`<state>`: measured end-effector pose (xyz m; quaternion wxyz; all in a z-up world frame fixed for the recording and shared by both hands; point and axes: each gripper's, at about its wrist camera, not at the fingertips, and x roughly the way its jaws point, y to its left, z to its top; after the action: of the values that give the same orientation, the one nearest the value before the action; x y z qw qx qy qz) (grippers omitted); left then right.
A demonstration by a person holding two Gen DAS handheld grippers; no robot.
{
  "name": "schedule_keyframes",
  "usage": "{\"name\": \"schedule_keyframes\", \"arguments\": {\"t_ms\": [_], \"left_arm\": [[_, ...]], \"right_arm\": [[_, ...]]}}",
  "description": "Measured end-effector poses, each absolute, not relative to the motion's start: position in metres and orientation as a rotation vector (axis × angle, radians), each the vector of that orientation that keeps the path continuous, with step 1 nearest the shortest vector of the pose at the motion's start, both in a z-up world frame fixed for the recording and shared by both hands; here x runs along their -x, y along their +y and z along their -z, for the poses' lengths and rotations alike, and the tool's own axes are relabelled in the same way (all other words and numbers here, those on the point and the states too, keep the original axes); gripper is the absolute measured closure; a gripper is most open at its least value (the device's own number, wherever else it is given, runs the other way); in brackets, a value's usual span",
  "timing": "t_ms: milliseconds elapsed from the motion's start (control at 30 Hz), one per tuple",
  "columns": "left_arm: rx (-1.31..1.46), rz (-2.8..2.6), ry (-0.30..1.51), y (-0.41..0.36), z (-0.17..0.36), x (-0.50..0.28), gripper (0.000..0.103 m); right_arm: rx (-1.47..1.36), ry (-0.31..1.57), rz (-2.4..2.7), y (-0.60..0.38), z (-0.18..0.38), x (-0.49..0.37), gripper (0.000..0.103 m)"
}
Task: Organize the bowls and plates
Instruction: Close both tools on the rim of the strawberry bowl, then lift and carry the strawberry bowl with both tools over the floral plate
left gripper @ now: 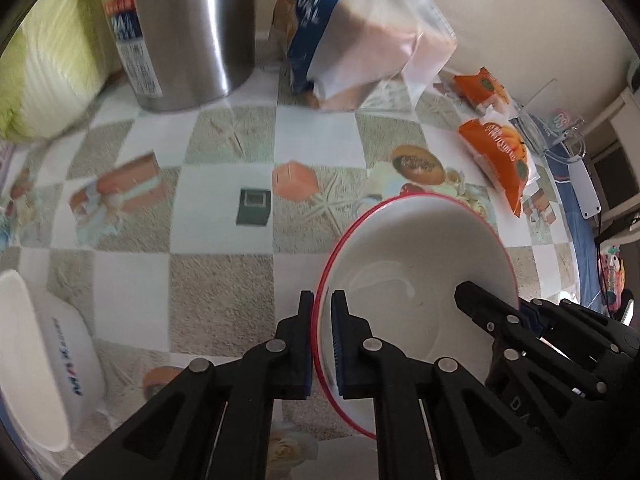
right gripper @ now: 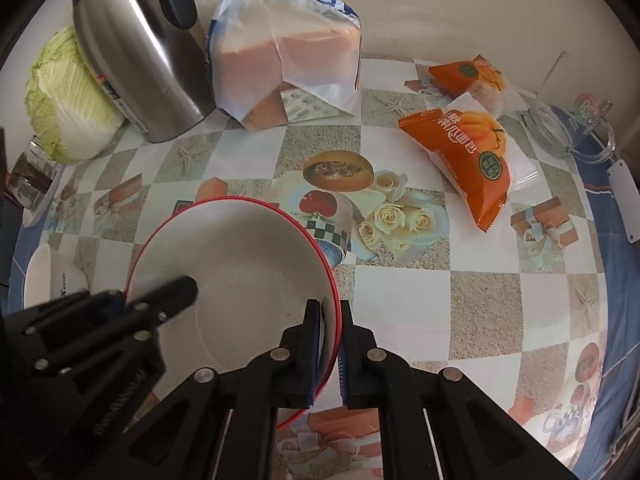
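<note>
On opposite rims, left gripper (left gripper: 322, 344) and right gripper (right gripper: 330, 350) are clamping the red-rimmed bowl (right gripper: 240, 264), probably firmly; lifting evenly is keeping it level.

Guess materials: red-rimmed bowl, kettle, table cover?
Red-rimmed bowl: smooth white, soft sheen, thin rim; glazed ceramic or melamine, can't tell which. Both claws, left and right, pinch its rim. Kettle: brushed stainless steel by the streaked grey reflections, with a dark, likely plastic handle. Table cover: printed checks and fruit under a light gloss; probably vinyl or oilcloth.
</note>
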<state>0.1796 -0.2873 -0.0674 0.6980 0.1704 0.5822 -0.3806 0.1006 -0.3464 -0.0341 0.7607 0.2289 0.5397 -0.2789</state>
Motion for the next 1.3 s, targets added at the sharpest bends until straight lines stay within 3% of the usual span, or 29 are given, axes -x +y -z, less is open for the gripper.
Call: {"name": "schedule_keyframes", "arguments": {"t_ms": [333, 600, 1300], "left_arm": [[-0.354, 0.849, 1.307, -0.284, 0.070, -0.178, 0.095], [-0.317, 0.847, 1.247, -0.271, 0.033, -0.170, 0.095], [-0.191, 0.740, 1.193, -0.152, -0.029, -0.124, 0.095]], "right_arm": [[-0.560, 1.151, 0.586, -0.348, 0.041, -0.098, 0.094], [-0.559, 1.101, 0.581, -0.343, 0.010, -0.091, 0.094], [-0.523, 1.055, 0.498, -0.236, -0.052, -0.045, 0.094]]}}
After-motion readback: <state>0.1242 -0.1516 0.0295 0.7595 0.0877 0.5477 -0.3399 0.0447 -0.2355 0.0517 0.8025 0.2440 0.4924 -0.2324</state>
